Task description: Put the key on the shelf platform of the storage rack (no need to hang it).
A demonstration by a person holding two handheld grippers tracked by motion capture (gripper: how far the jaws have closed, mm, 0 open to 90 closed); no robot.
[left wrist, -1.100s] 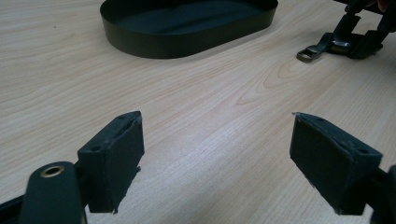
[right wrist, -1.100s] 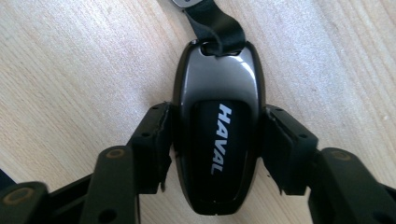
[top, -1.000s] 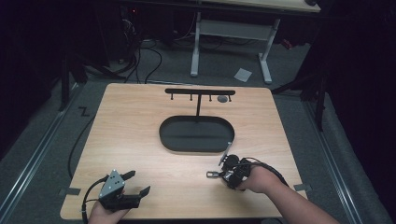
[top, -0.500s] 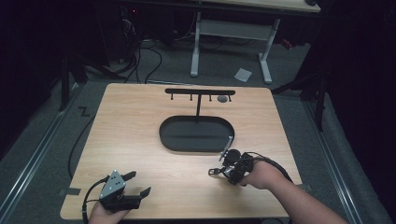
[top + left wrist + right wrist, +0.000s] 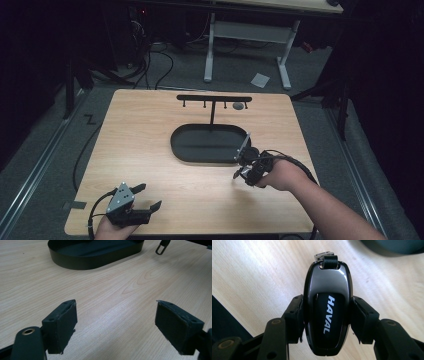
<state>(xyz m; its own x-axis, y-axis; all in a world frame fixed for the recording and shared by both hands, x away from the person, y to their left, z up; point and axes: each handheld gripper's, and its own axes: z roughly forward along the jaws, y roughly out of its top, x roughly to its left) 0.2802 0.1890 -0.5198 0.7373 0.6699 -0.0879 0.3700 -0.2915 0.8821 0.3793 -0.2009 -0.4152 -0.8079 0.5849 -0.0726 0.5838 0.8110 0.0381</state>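
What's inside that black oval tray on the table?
The tray looks empty, apart from the stand's post rising from its far side. Its right end is hidden behind the right gripper.

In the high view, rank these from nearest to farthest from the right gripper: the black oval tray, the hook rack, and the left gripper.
1. The black oval tray: its right end lies just beside the right gripper.
2. The hook rack: farther back, rising from the tray's far side.
3. The left gripper: across the table at the front left corner.

The rack and the left gripper are fairly close to call.
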